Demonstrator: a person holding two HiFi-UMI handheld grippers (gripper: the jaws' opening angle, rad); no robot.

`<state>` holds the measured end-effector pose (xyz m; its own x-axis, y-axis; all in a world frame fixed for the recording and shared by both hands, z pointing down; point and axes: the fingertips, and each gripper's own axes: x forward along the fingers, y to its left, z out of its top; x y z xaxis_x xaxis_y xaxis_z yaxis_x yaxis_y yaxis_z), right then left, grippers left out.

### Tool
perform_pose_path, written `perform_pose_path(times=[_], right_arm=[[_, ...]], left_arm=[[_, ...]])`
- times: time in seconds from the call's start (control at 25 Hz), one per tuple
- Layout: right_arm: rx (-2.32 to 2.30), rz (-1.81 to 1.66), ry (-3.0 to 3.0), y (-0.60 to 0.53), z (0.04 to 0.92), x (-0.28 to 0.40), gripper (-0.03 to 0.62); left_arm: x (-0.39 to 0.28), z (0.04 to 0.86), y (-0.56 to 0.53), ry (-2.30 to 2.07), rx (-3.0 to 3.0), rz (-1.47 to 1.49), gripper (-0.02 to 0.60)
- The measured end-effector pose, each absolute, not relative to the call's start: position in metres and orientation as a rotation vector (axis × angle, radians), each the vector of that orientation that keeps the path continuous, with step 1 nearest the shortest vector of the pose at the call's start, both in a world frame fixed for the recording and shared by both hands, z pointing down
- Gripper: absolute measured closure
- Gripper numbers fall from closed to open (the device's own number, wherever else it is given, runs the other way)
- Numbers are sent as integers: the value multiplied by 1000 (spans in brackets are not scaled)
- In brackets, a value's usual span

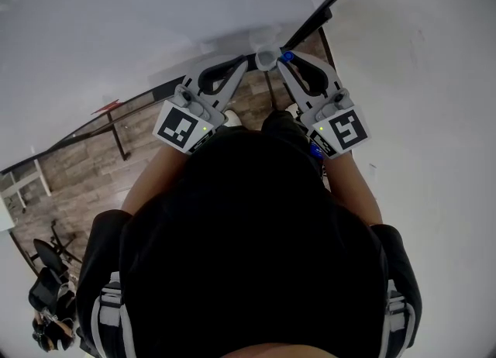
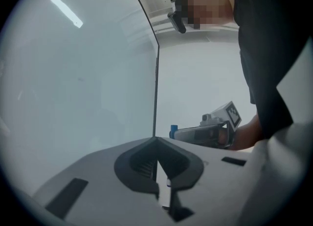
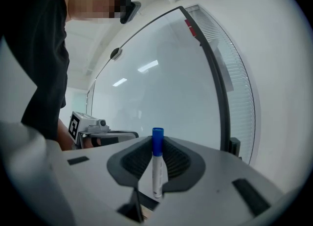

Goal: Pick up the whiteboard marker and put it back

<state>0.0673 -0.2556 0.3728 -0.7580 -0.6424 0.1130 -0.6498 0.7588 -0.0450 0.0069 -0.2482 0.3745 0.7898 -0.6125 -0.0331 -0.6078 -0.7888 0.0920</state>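
Observation:
The whiteboard marker point(image 3: 157, 164), white with a blue cap, stands upright between the jaws of my right gripper point(image 3: 157, 144), which is shut on it. In the head view its blue cap point(image 1: 287, 56) pokes out at the tip of the right gripper point(image 1: 284, 62). My left gripper point(image 2: 156, 144) has its jaws together with nothing between them. In the head view the left gripper point(image 1: 245, 64) is close beside the right, tips almost meeting. Both are held up level in front of the glass whiteboard point(image 3: 166, 88). From the left gripper view, the right gripper point(image 2: 198, 134) shows with the marker's cap point(image 2: 173, 131).
The whiteboard's dark frame edge point(image 3: 218, 88) runs down on the right, with a white wall point(image 1: 418, 77) beyond it. Wood floor point(image 1: 85, 178) lies below, with a black rail point(image 1: 116, 128) and a chair base point(image 1: 50, 287) at the lower left. The person's dark-clothed body fills the head view's lower half.

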Motion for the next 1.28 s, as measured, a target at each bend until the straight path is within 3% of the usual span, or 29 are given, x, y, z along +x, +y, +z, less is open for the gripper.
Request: perform_pose_path(times=[1.28], right_arm=[[1055,151,-2858,-237,379,91,531]], left_arm=[[19,380,-230,-968,2948,-9,578]])
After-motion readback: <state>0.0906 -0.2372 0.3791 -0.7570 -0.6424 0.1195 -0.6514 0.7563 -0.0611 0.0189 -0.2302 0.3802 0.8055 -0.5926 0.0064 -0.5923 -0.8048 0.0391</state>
